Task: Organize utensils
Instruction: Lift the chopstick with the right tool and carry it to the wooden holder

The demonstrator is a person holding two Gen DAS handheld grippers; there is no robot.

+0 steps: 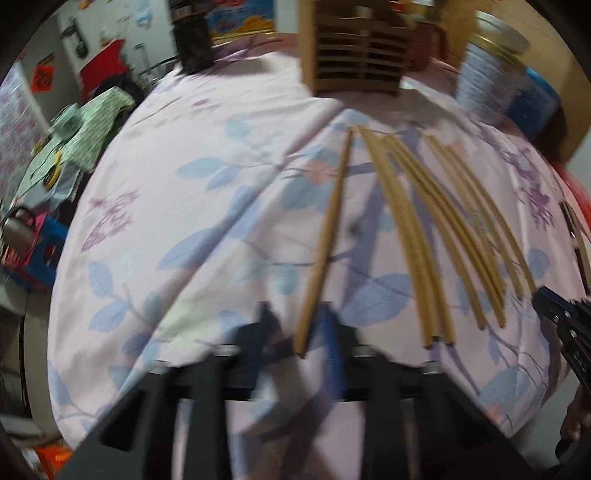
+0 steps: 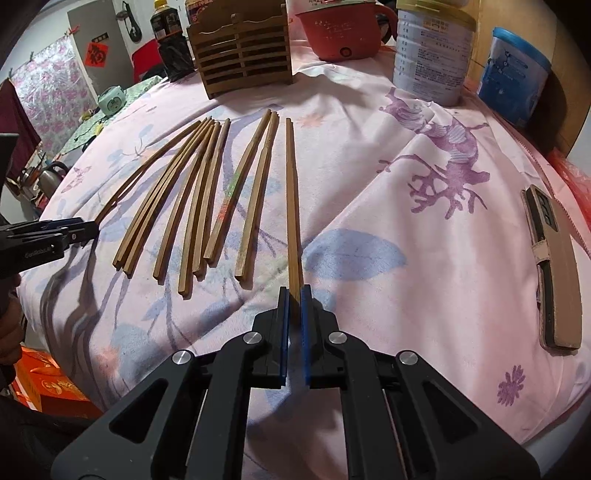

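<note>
Bamboo chopsticks (image 2: 207,192) lie fanned on floral cloth (image 2: 369,184), near the wooden rack (image 2: 242,48) | right gripper (image 2: 294,295) clamps 1 stick (image 2: 291,199) by its near end | left gripper (image 2: 90,227) clamps the leftmost stick (image 1: 325,236) likewise | risk: end grips let the sticks pivot or slip when lifted, missing the rack.

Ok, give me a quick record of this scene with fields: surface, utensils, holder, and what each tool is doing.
surface: floral cloth
utensils: wooden chopsticks, loose row lying flat
holder: slatted wooden holder at far edge, upright
left tool: shut on leftmost chopstick
right tool: shut on rightmost chopstick
other: red pot, two tins, dark bottle behind
</note>
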